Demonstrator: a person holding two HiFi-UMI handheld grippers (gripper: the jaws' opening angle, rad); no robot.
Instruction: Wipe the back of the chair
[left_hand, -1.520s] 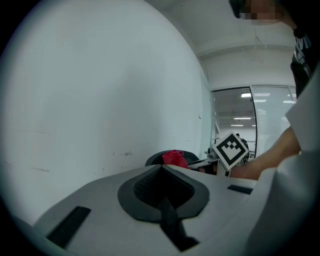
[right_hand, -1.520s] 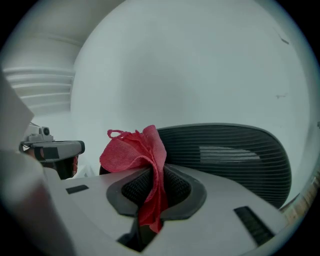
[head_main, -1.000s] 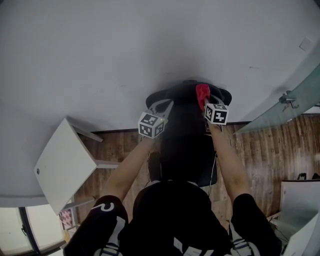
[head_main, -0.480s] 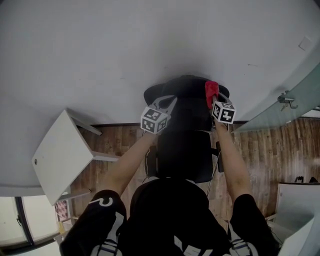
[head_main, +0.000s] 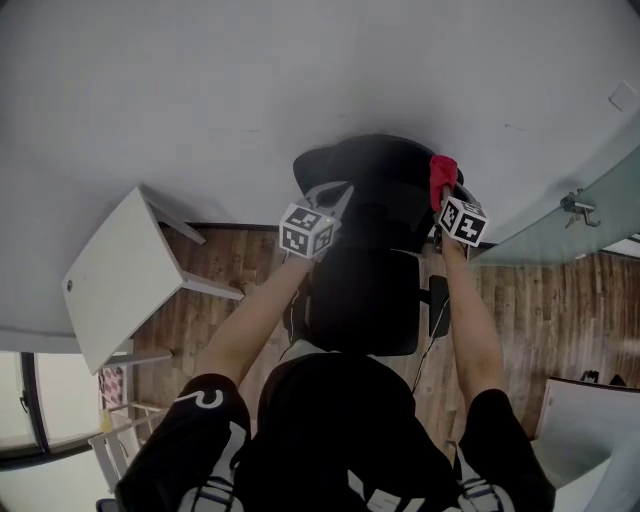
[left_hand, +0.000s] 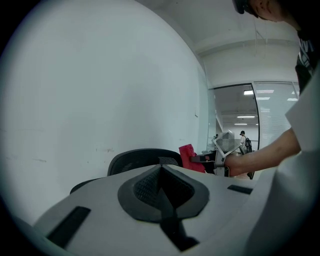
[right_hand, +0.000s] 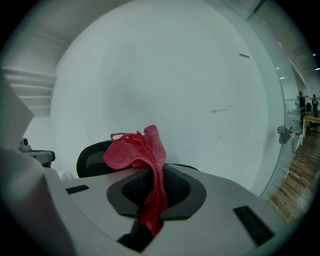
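Note:
A black mesh office chair (head_main: 365, 300) stands against the white wall, and the top of its back (head_main: 375, 160) curves under both grippers. My right gripper (head_main: 445, 195) is shut on a red cloth (head_main: 443, 174) at the right end of that top edge. In the right gripper view the red cloth (right_hand: 142, 150) bunches out of the jaws, with the chair back (right_hand: 92, 157) behind it. My left gripper (head_main: 332, 195) hovers at the left side of the chair back, shut and holding nothing. The left gripper view shows the mesh back (left_hand: 142, 159) and the red cloth (left_hand: 189, 156) beyond it.
A white table (head_main: 110, 285) stands to the left of the chair. A glass partition with a metal handle (head_main: 580, 205) runs along the right. The white wall (head_main: 250, 90) is close behind the chair. Wood floor (head_main: 530, 300) lies below.
The right gripper has carried the red cloth rightward along the chair back's top edge. The left gripper has shifted slightly up and to the right.

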